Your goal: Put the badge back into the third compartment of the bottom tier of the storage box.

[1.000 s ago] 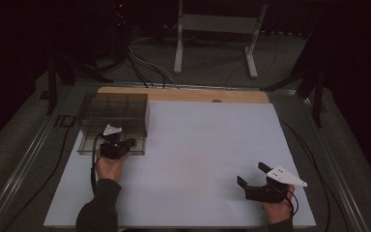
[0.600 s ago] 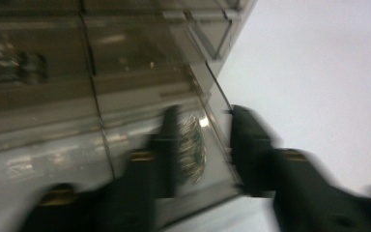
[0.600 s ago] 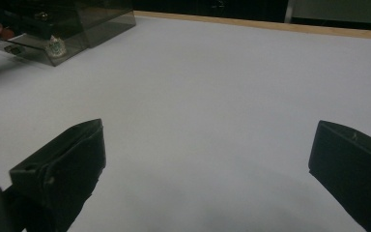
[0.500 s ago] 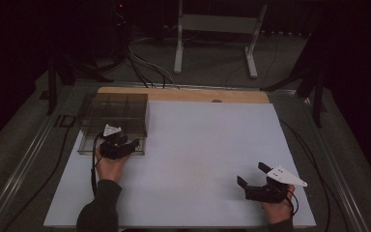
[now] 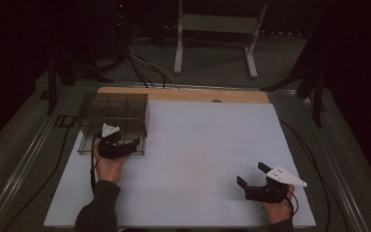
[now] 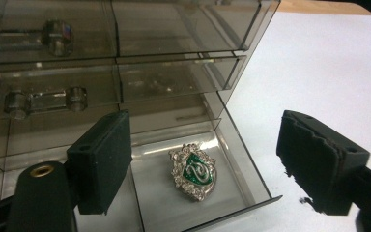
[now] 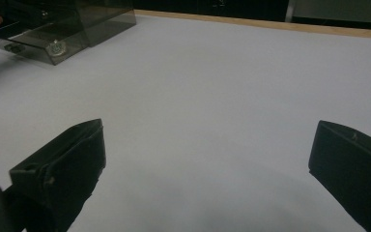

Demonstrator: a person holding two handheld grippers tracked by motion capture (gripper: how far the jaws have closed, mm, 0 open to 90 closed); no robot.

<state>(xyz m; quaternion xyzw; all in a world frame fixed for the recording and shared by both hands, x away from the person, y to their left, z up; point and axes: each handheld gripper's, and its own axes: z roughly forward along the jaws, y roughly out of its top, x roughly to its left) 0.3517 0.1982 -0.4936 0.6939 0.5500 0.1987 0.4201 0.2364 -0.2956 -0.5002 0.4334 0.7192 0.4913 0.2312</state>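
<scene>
Badge (image 6: 193, 170): silver crest with a green enamel centre and a silver serpent; lies flat in the pulled-out bottom drawer (image 6: 232, 164) of the drawer box, toward that drawer's right wall.
Drawer box (image 5: 118, 113): smoky clear plastic, several drawers with clear handles (image 6: 46, 100); stands at about 10 o'clock on the white board (image 5: 203, 159), near its far-left corner.
Left gripper (image 6: 205, 159): jaws wide apart, empty; foam pads either side of the open drawer, badge between them in the left gripper view, touching neither. In the high view it sits at the box's near edge (image 5: 125, 146), left hand (image 5: 108, 166) behind it.
Right gripper (image 5: 253, 179): jaws spread, nothing between them; at about 5 o'clock on the board, well apart from the box, held by the right hand (image 5: 278, 208).
Right gripper view: bare white board between the pads (image 7: 72, 159); drawer box at far upper left.
Board surround: wooden strip (image 5: 183, 94) along the 12 o'clock edge; cables (image 5: 145, 63) and a white stand (image 5: 217, 29) on the floor beyond.
</scene>
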